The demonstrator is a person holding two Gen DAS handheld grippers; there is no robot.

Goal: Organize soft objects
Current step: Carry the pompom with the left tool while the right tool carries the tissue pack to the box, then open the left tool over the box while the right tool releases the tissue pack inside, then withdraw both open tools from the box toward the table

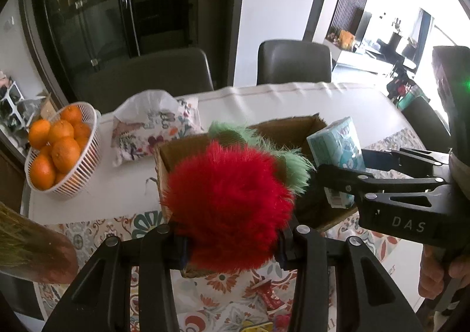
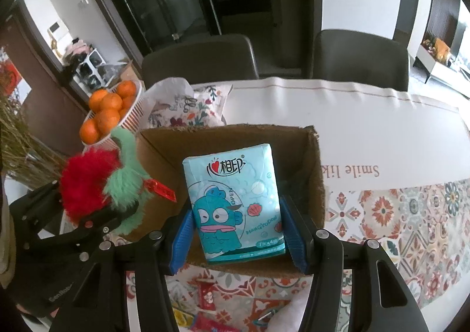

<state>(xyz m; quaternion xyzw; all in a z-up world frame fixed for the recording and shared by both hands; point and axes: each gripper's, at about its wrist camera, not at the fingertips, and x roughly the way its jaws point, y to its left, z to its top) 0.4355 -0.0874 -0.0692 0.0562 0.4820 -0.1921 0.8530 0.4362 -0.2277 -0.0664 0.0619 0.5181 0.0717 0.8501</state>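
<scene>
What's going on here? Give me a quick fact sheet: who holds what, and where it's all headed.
left gripper: shut on red and green plush toy
right gripper: shut on blue tissue pack
cardboard box: open, on the table, under both held things
likely destination: the box, as a guess
table: patterned cloth
also on table: basket of oranges, floral pillow

We're reading "心相印", "OPEN", "HANGYODON" and "7×4" on the tissue pack [image 2: 235,202]. We're seeing "DAS" on the right gripper [image 1: 340,179] body, "Smile lik" upside-down on the tablecloth [image 2: 352,171].
</scene>
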